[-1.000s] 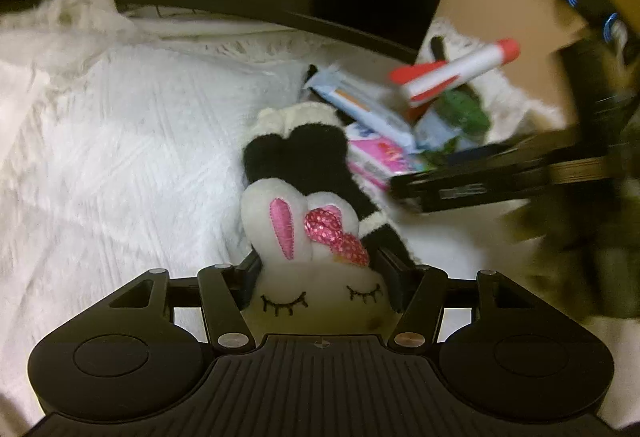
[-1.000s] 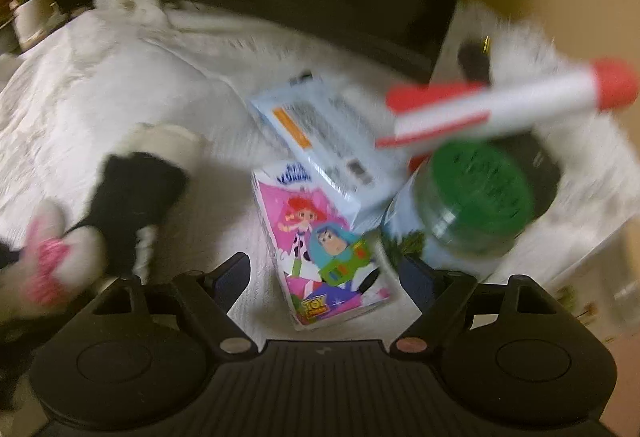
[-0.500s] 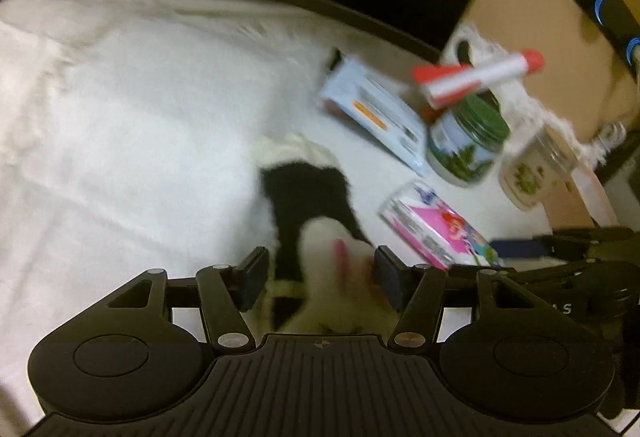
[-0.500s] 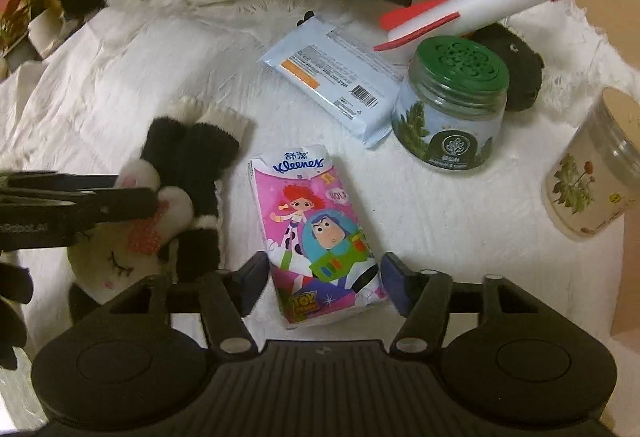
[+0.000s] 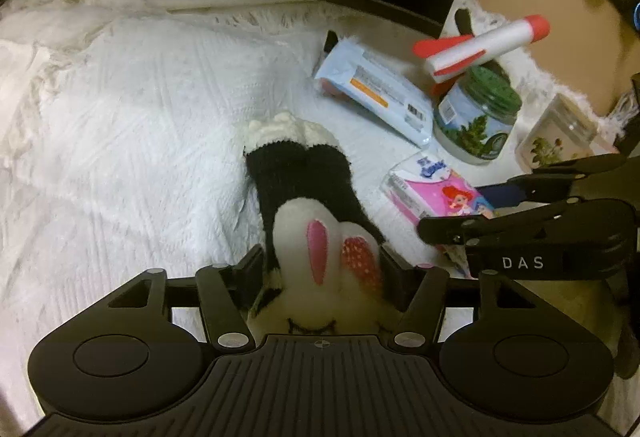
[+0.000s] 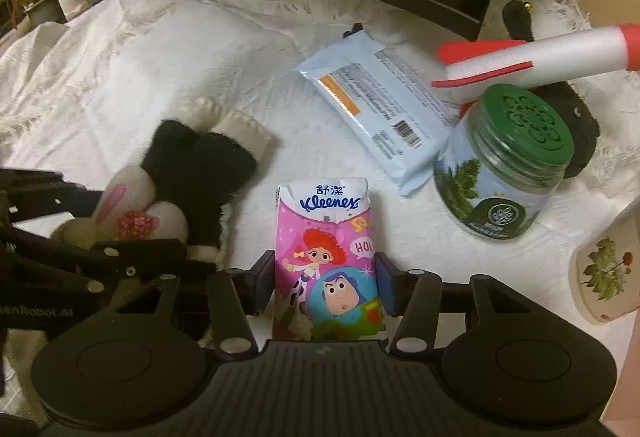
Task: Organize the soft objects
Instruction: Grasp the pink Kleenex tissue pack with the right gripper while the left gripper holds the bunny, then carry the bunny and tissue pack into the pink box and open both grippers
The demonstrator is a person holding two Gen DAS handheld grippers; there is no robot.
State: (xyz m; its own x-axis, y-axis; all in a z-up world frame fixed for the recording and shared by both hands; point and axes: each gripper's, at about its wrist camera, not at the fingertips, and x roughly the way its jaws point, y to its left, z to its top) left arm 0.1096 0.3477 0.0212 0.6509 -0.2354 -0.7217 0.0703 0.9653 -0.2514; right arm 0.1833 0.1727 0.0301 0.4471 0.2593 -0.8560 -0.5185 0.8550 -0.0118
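Since the earlier frame the right gripper [image 6: 326, 279] has advanced over the tissue pack [image 6: 328, 261]; its jaws have just been closing and now flank the pack, contact uncertain. The left gripper [image 5: 322, 269], jaws apart and just narrowed, straddles the bunny sock plush [image 5: 316, 221], left of the pack on the white cloth [image 5: 140, 125]. Beyond the pack lie a wipes packet [image 6: 380, 117], a green-lidded jar [image 6: 504, 173] and a foam rocket [image 6: 540, 57], crowding its far right.
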